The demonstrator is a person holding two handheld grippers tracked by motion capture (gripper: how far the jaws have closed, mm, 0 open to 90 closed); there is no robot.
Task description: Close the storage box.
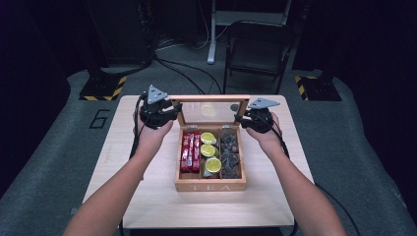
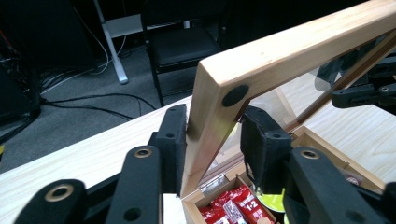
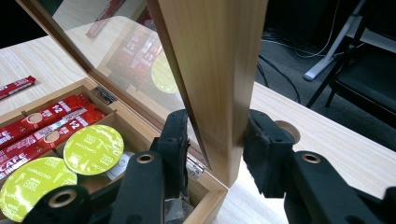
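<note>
You held the raised glass-paned wooden lid of the tea box — left gripper and right gripper each clamped a side rail.

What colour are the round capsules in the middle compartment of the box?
The capsules are yellow-green with small dark print, best seen in the right gripper view.

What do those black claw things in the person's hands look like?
Each hand-held gripper, left and right, is black with two chunky jaws showing round metal-ringed screw holes. A grey three-cornered plate sits on top, and a black cable trails back. The forearms are bare, no sleeves.
</note>
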